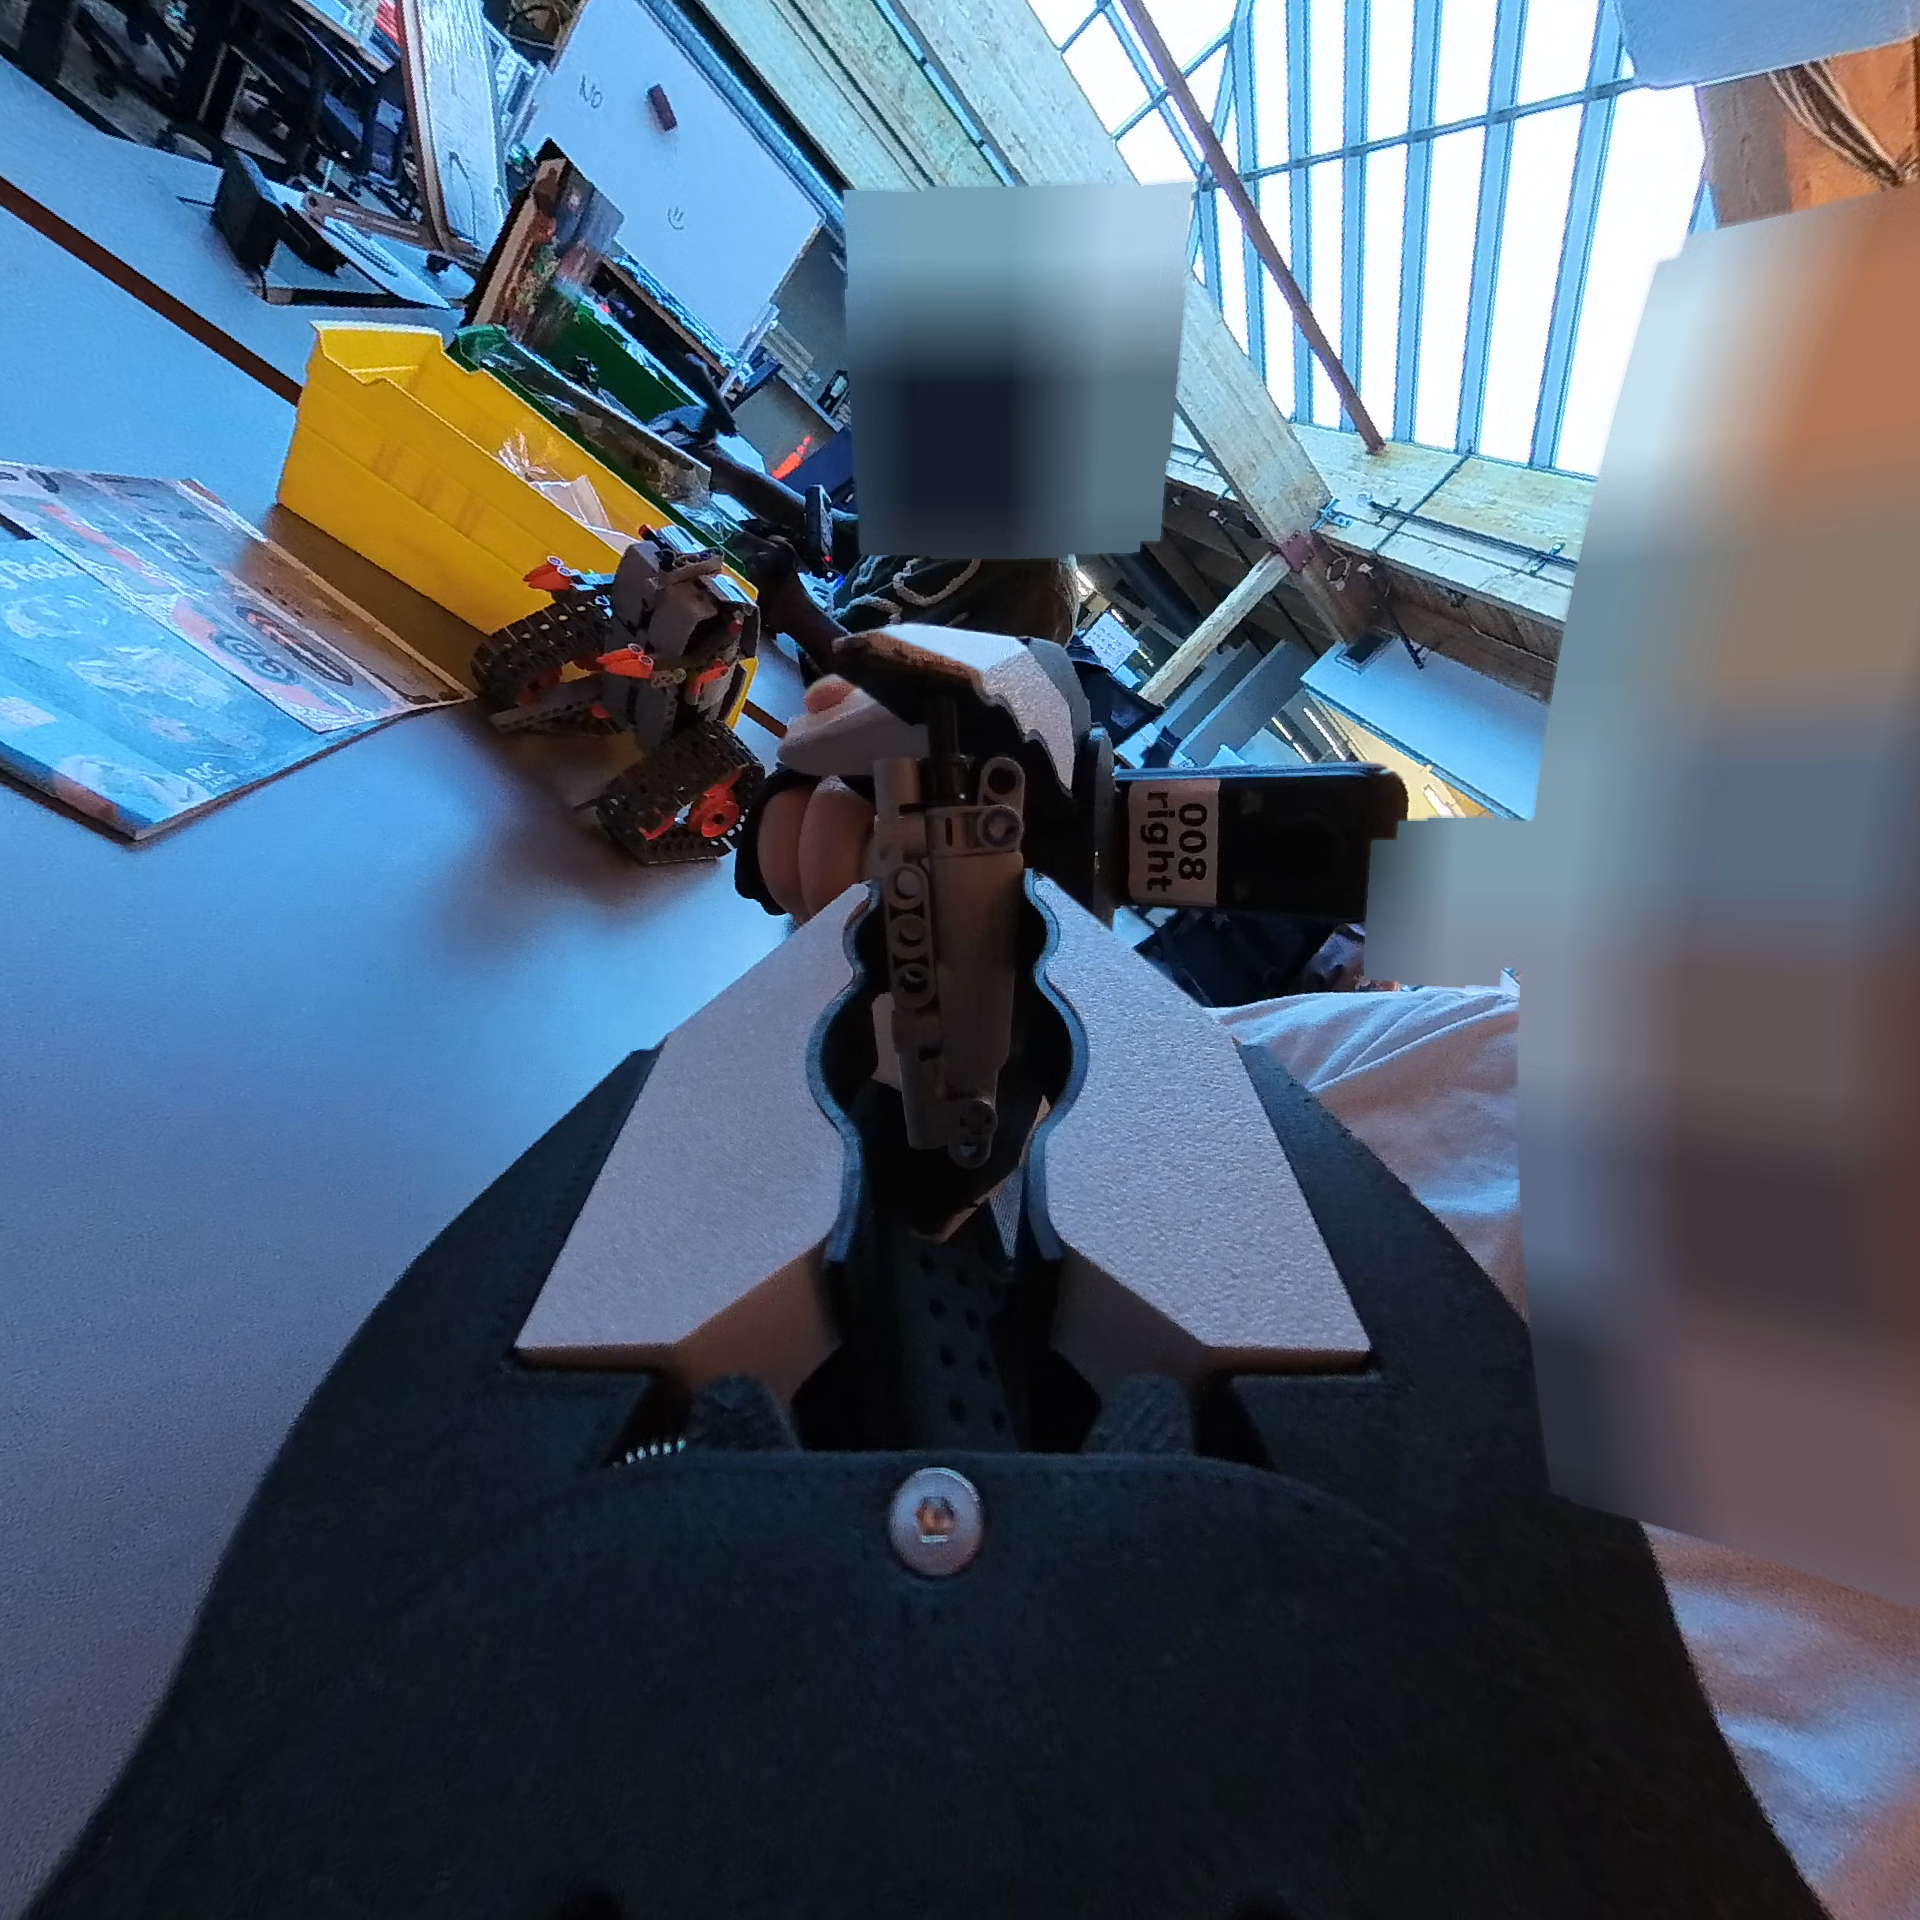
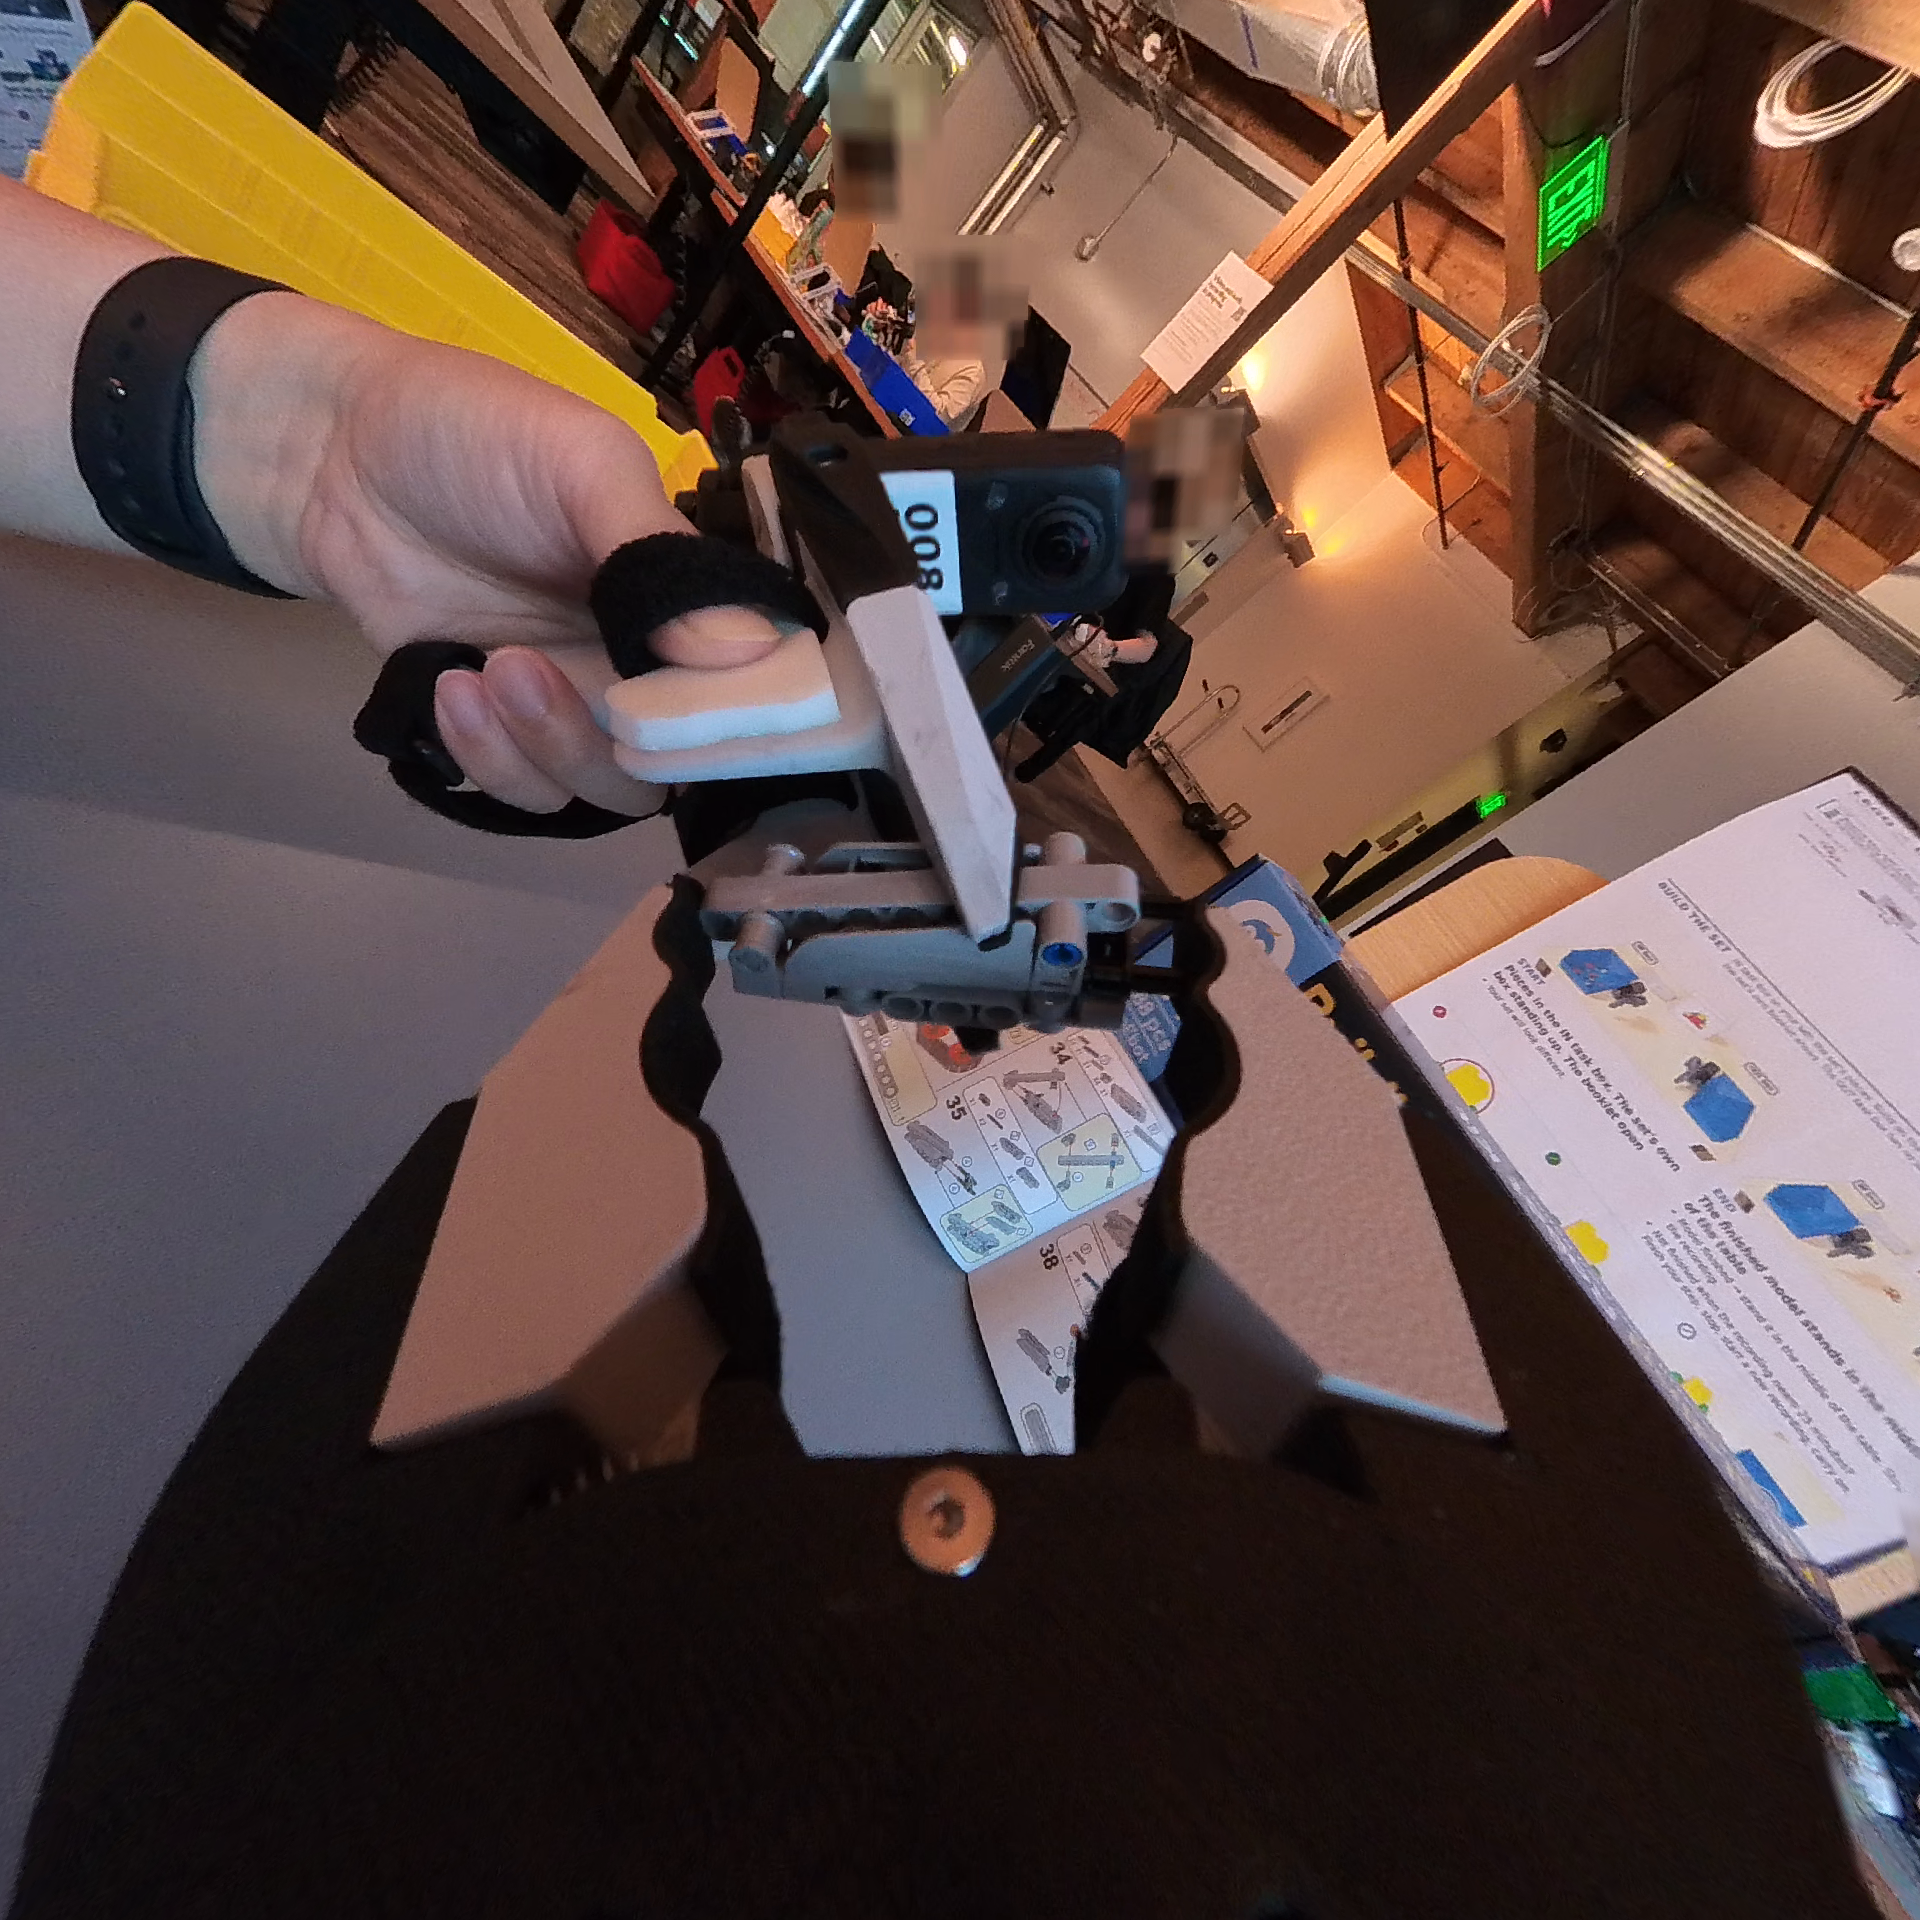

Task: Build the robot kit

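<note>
Grey beam assembly point(image 1: 940, 971) of toy building parts, held in mid-air above the table point(image 1: 208, 1039), clamped between the pads of the left gripper point(image 1: 948, 935). Right gripper point(image 2: 940, 966), fingers spread, brackets the same assembly without closing on it. Nearby: tracked toy vehicle point(image 1: 644, 691), yellow bin point(image 1: 416, 457), open instruction booklet point(image 2: 1039, 1143).

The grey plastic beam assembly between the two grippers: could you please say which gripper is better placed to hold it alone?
Probably left: the left gripper is shut across the grey plastic beam assembly's middle, while the right gripper's fingers sit only at its ends.
</note>
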A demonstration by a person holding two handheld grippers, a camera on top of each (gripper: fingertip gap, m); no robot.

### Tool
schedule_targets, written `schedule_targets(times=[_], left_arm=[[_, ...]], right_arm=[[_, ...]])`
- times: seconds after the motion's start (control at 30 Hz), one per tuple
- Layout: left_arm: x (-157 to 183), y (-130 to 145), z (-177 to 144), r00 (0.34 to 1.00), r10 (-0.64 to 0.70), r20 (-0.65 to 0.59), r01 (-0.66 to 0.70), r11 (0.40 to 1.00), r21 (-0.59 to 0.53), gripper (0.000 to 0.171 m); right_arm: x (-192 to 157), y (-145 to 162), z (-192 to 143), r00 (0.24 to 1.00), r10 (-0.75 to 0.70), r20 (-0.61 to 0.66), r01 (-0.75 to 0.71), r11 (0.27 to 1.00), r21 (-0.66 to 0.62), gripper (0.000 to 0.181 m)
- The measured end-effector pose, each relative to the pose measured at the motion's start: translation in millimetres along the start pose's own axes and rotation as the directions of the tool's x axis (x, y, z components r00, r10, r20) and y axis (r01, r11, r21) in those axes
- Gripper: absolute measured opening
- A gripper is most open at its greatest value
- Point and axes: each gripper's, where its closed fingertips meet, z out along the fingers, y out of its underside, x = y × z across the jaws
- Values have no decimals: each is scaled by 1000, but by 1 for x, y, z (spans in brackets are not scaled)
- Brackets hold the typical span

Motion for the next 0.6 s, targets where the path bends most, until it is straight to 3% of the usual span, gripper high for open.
schedule_targets(times=[0.07, 0.3, 0.4, 0.53, 0.6], left_arm=[[-6, 1, -2, 999, 4, 45, -3, 1000, -17, 21], [-20, 8, -4, 980, 77, 185, -60, 994, -96, 21], [-34, 12, -9, 937, 183, 297, -136, 976, -171, 21], [-31, 15, -6, 922, 222, 317, -161, 965, -206, 21], [-32, 17, -5, 922, 216, 321, -152, 965, -214, 21]], right_arm=[[-2, 6, 3, 997, 62, 49, -61, 998, -26, 91], [-10, 16, 10, 999, -6, 46, 9, 999, -48, 99], [-10, 14, 10, 998, 27, 61, -24, 999, -43, 99], [-20, 27, 16, 995, 24, 94, -13, 994, -113, 105], [-17, 25, 17, 998, 20, 56, -14, 995, -101, 97]])
